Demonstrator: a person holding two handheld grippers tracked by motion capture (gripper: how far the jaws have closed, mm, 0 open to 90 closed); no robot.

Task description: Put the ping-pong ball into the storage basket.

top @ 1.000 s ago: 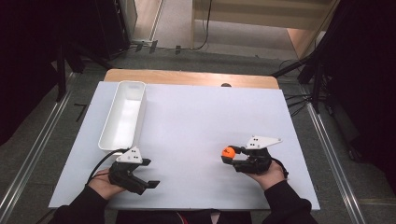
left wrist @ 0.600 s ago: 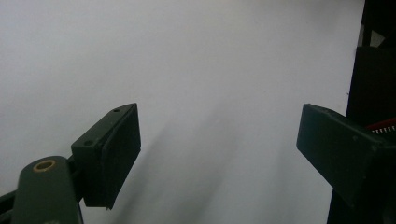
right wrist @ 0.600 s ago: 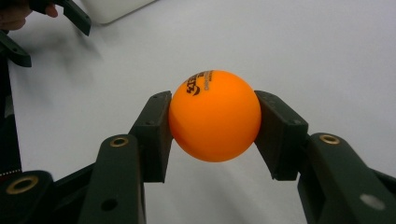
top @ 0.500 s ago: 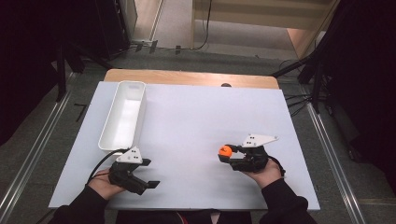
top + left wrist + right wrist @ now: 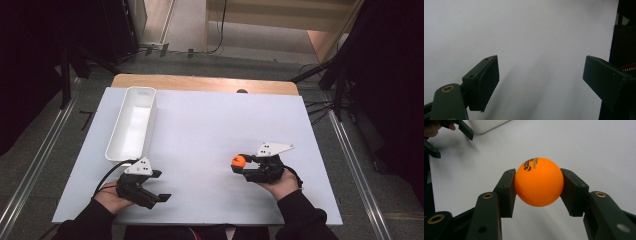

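Leftward drifts the right gripper (image 5: 242, 165) toward the white tray (image 5: 131, 125), jaws clamped on the orange ping-pong ball (image 5: 538, 181), still well right of it; left gripper (image 5: 159, 196) below the tray, jaws apart.

surface: my white table (image 5: 210, 130) | on it: long white tray (image 5: 132, 124) near left edge, toward far corner | tray: upright
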